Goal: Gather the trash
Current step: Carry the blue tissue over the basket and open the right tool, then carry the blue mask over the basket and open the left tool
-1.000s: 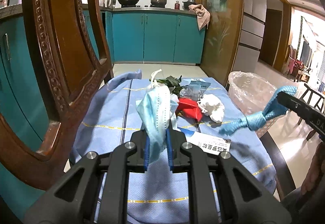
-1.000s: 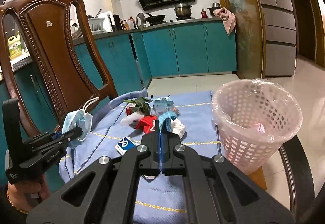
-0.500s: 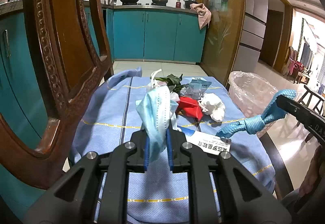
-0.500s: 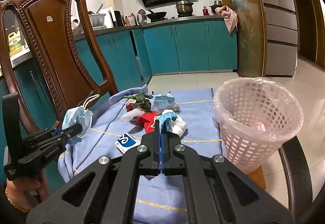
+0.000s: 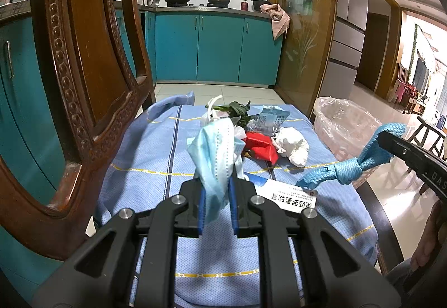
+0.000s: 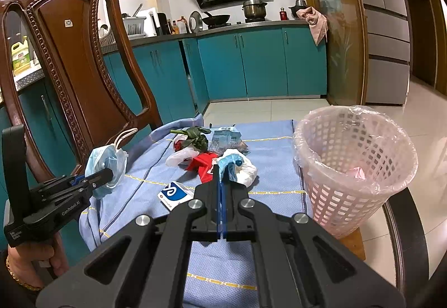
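My left gripper [image 5: 216, 190] is shut on a light blue face mask [image 5: 216, 151] and holds it above the blue tablecloth [image 5: 156, 157]; it also shows in the right wrist view [image 6: 107, 176], with the mask [image 6: 104, 161]. My right gripper [image 6: 220, 176] is shut on a knotted blue glove [image 6: 229, 161], seen in the left wrist view [image 5: 349, 168] hanging in the air by the basket. The pink lined trash basket [image 6: 354, 165] stands at the right table edge. On the cloth lie a red wrapper [image 5: 261, 144], white crumpled tissue [image 5: 293, 144], green leaves [image 5: 237, 109], a clear packet [image 5: 268, 119] and a card [image 5: 287, 196].
A carved wooden chair [image 6: 64, 62] stands close on the left of the table. Teal kitchen cabinets [image 6: 259, 62] and a tiled floor lie beyond. The table's dark rim [image 6: 405, 238] curves round on the right.
Both grippers keep their hold. The right gripper with the glove has dropped slightly and drifted left in the left wrist view; the basket looks a little closer.
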Demonstrator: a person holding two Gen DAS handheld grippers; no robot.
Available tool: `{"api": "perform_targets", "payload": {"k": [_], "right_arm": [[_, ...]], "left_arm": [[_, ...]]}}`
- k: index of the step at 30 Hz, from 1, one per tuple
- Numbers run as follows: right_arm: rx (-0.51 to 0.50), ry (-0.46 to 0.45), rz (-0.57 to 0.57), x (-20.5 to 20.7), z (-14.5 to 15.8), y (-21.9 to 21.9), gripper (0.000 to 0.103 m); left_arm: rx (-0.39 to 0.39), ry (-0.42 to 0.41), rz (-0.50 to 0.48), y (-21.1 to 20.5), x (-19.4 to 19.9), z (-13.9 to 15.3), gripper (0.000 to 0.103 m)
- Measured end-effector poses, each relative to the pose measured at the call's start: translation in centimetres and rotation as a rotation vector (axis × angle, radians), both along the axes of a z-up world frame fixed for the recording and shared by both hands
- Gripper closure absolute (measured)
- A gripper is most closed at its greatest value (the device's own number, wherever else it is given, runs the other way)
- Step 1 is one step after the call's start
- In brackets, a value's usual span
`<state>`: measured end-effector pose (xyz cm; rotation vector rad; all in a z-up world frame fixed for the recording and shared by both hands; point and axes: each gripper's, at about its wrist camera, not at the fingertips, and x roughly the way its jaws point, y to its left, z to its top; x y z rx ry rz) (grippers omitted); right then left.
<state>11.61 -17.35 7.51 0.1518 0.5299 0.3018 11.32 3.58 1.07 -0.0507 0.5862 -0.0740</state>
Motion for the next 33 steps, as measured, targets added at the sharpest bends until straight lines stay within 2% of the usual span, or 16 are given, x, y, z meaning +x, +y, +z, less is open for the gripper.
{"api": "perform_targets", "payload": {"k": [6, 10, 14, 18, 20, 22, 23, 24, 25, 26, 27, 28, 30, 33], "right_arm": [[0.009, -0.01, -0.001, -0.1, 0.1, -0.3, 0.102], [0.04, -0.075, -0.039, -0.6, 1.9, -1.9, 0.102], [0.032, -0.18, -0.15, 0.2, 5.2, -5.4, 0.102], [0.014, -0.219, -0.292, 3.1, 6.9, -9.2, 0.102], [0.005, -0.204, -0.375, 5.5, 6.5, -11.4, 0.102], [-0.007, -0.168, -0.445, 7.8, 4.7, -13.1, 0.101], [-0.01, -0.144, -0.459, 8.6, 3.7, -13.5, 0.092], [-0.017, -0.069, -0.475, 10.0, 1.8, -14.1, 0.082], [-0.013, -0.021, -0.489, 10.4, 0.6, -14.4, 0.059], [0.026, 0.028, -0.507, 10.1, -0.9, -14.7, 0.044], [0.069, 0.047, -0.493, 9.4, -1.5, -14.7, 0.038], [0.1, 0.058, -0.473, 8.7, -1.6, -14.6, 0.026], [0.17, 0.061, -0.433, 6.2, -1.3, -13.8, 0.019], [0.25, 0.001, -0.424, 0.6, -1.5, -12.3, 0.008]], "left_arm": [[0.006, -0.002, -0.002, 0.0, 0.0, 0.0, 0.088], [0.003, 0.001, -0.001, 0.1, 0.1, -0.2, 0.088], [-0.001, 0.011, -0.002, 0.1, 0.3, -0.4, 0.088], [-0.003, 0.015, -0.008, 0.0, 0.4, -0.5, 0.088], [-0.004, 0.015, -0.011, -0.1, 0.4, -0.5, 0.088], [-0.003, 0.016, -0.013, -0.1, 0.4, -0.5, 0.088], [-0.003, 0.016, -0.015, 0.0, 0.5, -0.6, 0.088], [-0.002, 0.018, -0.015, -0.1, 0.5, -0.6, 0.088], [-0.002, 0.02, -0.015, -0.1, 0.5, -0.7, 0.088], [-0.002, 0.022, -0.014, 0.0, 0.5, -0.7, 0.088], [-0.002, 0.022, -0.014, 0.1, 0.5, -0.7, 0.088], [-0.002, 0.022, -0.016, 0.1, 0.5, -0.7, 0.088], [0.005, 0.022, -0.022, 0.0, 0.4, -0.7, 0.088], [0.014, 0.027, -0.038, -0.4, 0.4, -0.8, 0.088]]}}
